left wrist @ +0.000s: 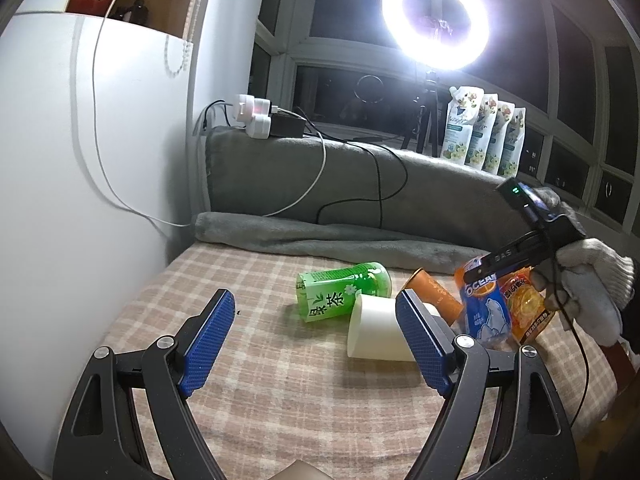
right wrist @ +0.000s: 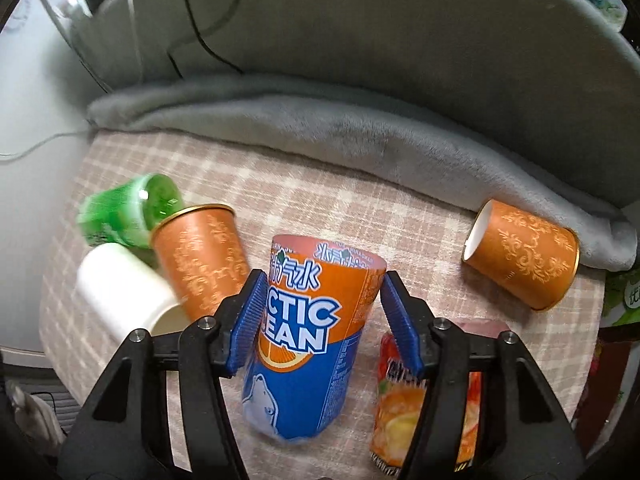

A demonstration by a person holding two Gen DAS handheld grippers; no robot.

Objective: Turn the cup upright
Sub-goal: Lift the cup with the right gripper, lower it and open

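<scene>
Several cups lie on a checked cloth. My right gripper is shut on a blue-and-orange "Arctic Ocean" cup, its pads on both sides, holding it tilted; it also shows in the left wrist view. My left gripper is open and empty above the cloth, its right finger in front of a white cup that lies on its side. The white cup also shows in the right wrist view, with a green cup and an orange patterned cup.
A second orange patterned cup lies on its side at the right by a grey blanket. An orange-fruit cup lies under my right finger. Cables, a power strip and a ring light are behind.
</scene>
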